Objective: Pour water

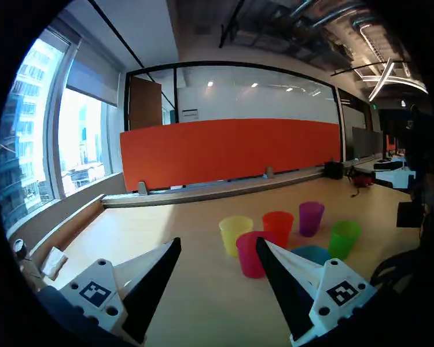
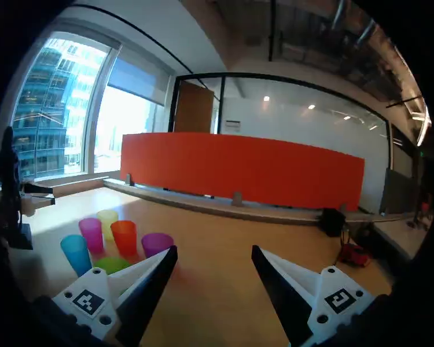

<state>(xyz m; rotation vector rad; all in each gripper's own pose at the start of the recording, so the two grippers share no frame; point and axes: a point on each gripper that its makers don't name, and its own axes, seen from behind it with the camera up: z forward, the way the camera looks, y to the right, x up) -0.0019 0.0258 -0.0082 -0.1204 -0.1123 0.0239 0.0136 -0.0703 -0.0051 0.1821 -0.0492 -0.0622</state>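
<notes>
hovering low over the bench, left gripper has its fingers spread wide w/ nothing btwn them. pink cup sits just past its right finger, w/ yellow cup, orange cup and blue cup packed close around it. right gripper is also spread and empty, aimed at bare bench. same cluster lies off its left finger, purple cup by the tip, green cup partly behind the finger. can't tell if any cup holds water. cups look like thin translucent plastic: prob light, tippy, smooth and tapered, w/ walls likely to flex if squeezed hard. best hold is prob mid-wall w/ a gentle pinch, on an outer cup (pink or purple), since gaps to neighbours are tight.
</notes>
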